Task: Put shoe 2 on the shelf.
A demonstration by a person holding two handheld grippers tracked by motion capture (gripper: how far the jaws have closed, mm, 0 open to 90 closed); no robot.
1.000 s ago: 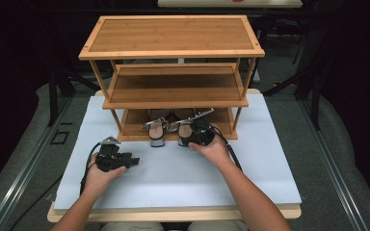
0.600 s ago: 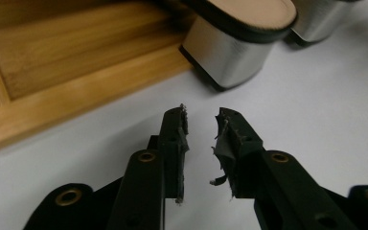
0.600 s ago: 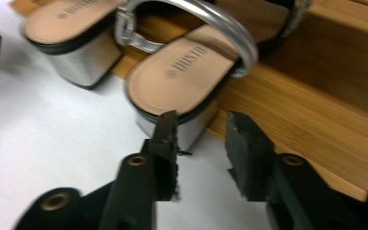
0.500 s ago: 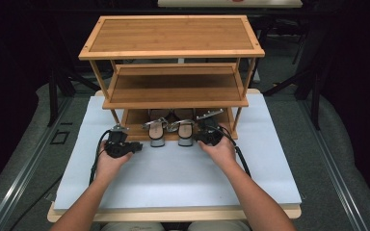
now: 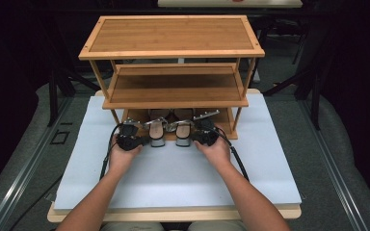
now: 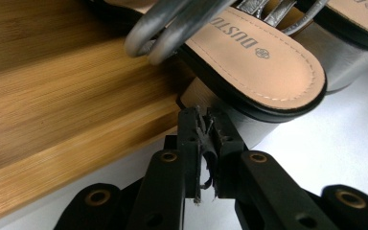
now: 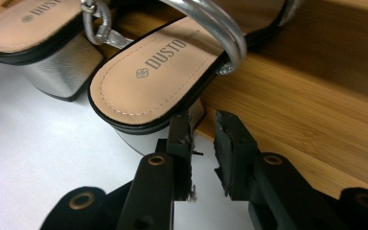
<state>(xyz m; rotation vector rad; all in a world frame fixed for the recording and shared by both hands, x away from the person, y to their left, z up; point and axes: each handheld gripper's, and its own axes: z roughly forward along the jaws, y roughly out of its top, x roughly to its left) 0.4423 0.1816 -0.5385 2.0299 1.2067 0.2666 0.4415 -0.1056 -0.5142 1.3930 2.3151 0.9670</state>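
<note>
From the high view both sandals sit heels-out at the rack's bottom shelf (image 5: pixel 224 126); left gripper (image 6: pixel 204 125), jaws nearly closed and empty, should open at the left sandal (image 6: pixel 263 62); right gripper (image 7: pixel 202 125), part-open, should straddle the right sandal (image 7: pixel 148 76) heel squarely.

Two sandals are being kept side by side on the bottom shelf (image 5: pixel 224 126) of a wooden rack (image 5: pixel 173 48). The left sandal (image 5: pixel 157 132) and the right sandal (image 5: pixel 183 131) are being shown with tan insides, black edges, shiny silver straps and chunky silver heels. The word DUSTO is being shown on each insole. Their heels are being left sticking out past the front edge of the shelf, over the white mat (image 5: pixel 173 178). Both are being kept upright, toes pointing in.
</note>
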